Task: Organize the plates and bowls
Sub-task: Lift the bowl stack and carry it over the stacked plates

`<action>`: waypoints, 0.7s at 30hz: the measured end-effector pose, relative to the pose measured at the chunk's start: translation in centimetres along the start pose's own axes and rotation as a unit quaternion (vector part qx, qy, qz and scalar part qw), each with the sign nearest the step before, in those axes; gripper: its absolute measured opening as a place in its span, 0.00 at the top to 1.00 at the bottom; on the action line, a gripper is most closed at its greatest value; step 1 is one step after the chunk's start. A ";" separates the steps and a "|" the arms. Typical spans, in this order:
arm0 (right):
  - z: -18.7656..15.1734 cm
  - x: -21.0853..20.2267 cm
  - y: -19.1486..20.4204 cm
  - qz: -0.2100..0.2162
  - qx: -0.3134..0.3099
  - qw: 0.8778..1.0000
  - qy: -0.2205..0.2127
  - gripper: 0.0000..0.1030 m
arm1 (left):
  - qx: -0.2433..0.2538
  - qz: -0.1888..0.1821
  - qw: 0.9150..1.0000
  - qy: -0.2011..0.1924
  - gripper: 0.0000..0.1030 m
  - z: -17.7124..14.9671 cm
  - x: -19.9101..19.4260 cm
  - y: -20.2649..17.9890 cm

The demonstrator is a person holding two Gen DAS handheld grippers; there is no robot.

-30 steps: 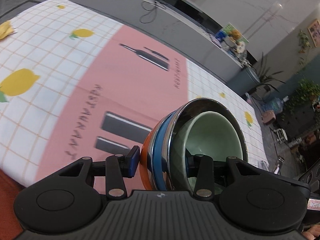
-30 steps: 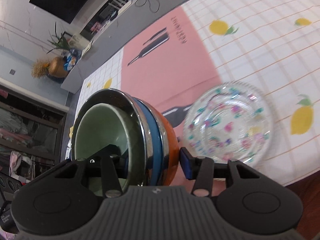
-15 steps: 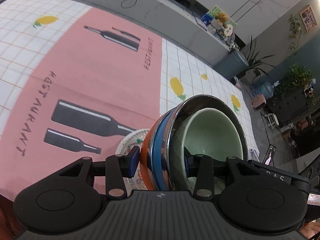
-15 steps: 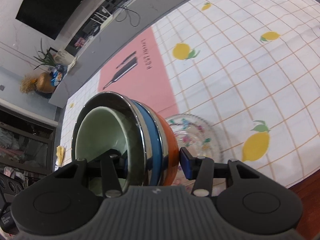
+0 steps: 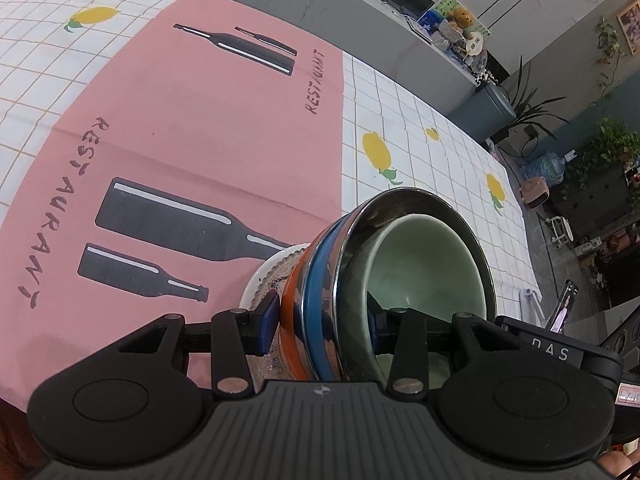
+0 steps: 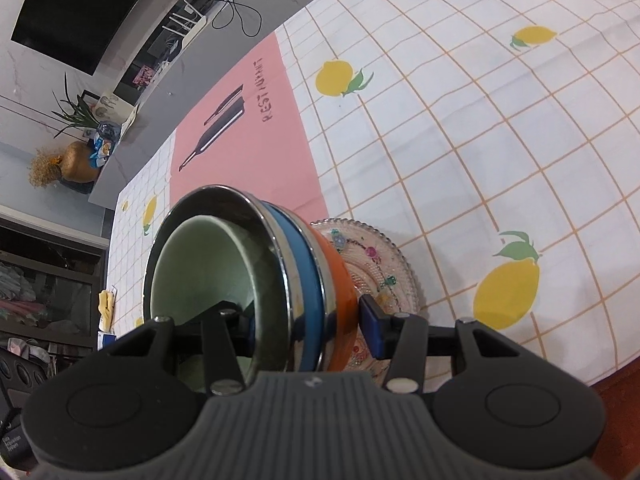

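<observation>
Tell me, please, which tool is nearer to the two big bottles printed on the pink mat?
Left. The left tool, clamped on the bowl stack, has the printed bottles just beyond its outer finger; the right tool grips the stack's far side, where the stack hides them.

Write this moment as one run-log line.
left gripper: shut on nested stack of bowls | right gripper: same stack | below: patterned clear glass plate | on lemon-print tablecloth

Left gripper and right gripper angled downward, jaws clamped.

right gripper: clamps nested bowls | glass plate: beneath, on tablecloth
</observation>
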State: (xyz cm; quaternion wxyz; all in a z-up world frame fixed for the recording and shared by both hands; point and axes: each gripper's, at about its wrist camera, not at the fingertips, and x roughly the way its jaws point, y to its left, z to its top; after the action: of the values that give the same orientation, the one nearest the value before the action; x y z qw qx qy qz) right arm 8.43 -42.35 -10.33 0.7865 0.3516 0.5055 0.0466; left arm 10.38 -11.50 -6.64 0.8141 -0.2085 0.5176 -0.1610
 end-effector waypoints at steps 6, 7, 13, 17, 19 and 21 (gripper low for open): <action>-0.2 0.1 -0.3 0.000 0.003 1.000 0.001 0.54 | 0.004 0.002 1.000 0.003 0.54 -0.1 0.5 0.0; -0.2 0.2 -0.3 0.001 0.004 1.000 0.001 0.54 | 0.005 0.002 1.000 0.002 0.54 -0.1 0.5 -0.1; -0.3 0.1 -0.4 0.002 0.001 1.000 -0.004 0.54 | 0.009 -0.001 1.000 0.000 0.54 -0.1 0.6 -0.2; -0.3 0.0 -0.4 0.001 0.001 1.000 -0.002 0.54 | 0.008 -0.002 1.000 0.005 0.54 -0.1 0.6 -0.1; -0.3 0.0 -0.4 -0.001 0.001 1.000 -0.001 0.53 | 0.003 -0.005 1.000 0.010 0.53 0.0 0.6 0.1; -0.3 0.0 -0.2 -0.004 0.000 1.000 -0.001 0.53 | 0.005 -0.004 1.000 0.012 0.53 0.0 0.6 0.0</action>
State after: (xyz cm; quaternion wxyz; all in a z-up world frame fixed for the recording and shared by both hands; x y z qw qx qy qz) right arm 8.13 -42.39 -10.54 0.7873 0.3492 0.5063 0.0433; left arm 10.63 -11.76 -7.15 0.8081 -0.2050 0.5257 -0.1693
